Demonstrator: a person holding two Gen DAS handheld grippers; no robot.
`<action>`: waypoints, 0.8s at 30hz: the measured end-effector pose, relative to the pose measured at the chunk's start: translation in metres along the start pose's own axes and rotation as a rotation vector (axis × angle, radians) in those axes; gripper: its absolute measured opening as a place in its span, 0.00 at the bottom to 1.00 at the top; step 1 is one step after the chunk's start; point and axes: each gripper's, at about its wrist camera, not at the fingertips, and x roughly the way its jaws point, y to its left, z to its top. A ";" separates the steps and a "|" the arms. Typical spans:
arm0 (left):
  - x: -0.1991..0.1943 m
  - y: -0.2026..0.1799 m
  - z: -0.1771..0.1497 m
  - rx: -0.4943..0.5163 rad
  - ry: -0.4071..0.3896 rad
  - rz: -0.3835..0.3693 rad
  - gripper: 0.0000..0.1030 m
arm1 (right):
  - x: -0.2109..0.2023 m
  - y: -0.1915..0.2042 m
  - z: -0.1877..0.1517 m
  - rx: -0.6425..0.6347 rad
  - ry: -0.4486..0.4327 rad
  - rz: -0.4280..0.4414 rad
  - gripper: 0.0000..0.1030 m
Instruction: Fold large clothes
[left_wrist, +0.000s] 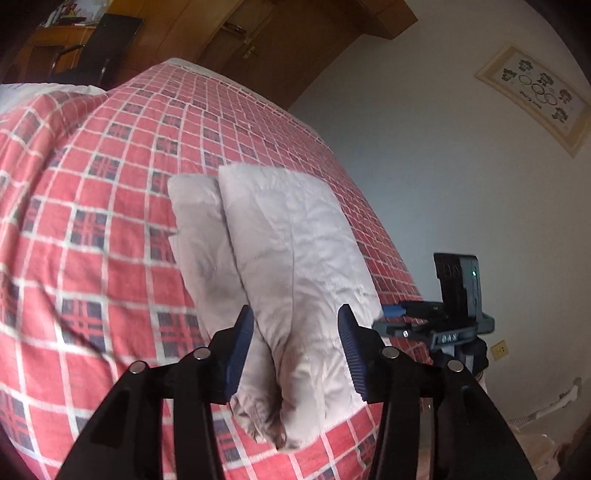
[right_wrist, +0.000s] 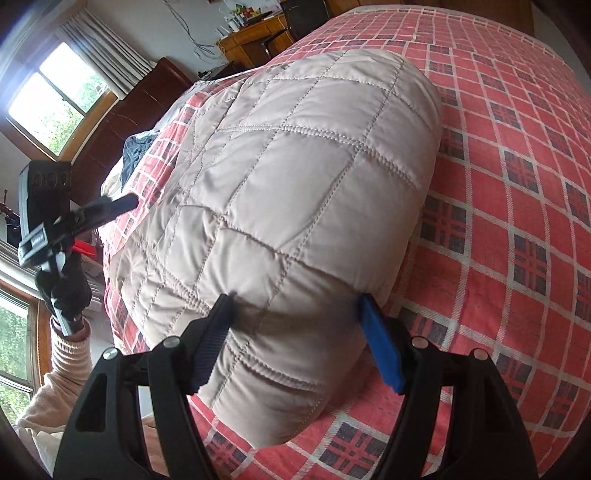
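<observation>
Right wrist: puffy quilted beige jacket (right_wrist: 295, 192), seemingly folded, on checked bedspread (right_wrist: 517, 221).

Both tools are black, with forked, hollowed arms joined by round silver screws. The left gripper (left_wrist: 295, 347) ends in two ribbed dark-blue pads; the right gripper (right_wrist: 295, 339) has one dark-blue pad and one brighter blue. From the side, each carries an upright black box; the right one's shows a small green light and white lettering below. The person wears a black glove (right_wrist: 64, 291) and a cream ribbed sleeve (right_wrist: 68, 354).
</observation>
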 end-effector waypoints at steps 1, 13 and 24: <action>0.008 0.004 0.011 -0.011 0.016 0.009 0.47 | 0.000 -0.001 0.000 0.000 -0.001 0.001 0.68; 0.079 0.022 0.059 -0.102 0.074 0.019 0.22 | -0.001 -0.012 0.001 0.004 0.003 0.014 0.69; 0.037 0.030 0.051 -0.112 0.007 -0.009 0.09 | 0.001 0.000 0.004 -0.029 0.001 0.014 0.69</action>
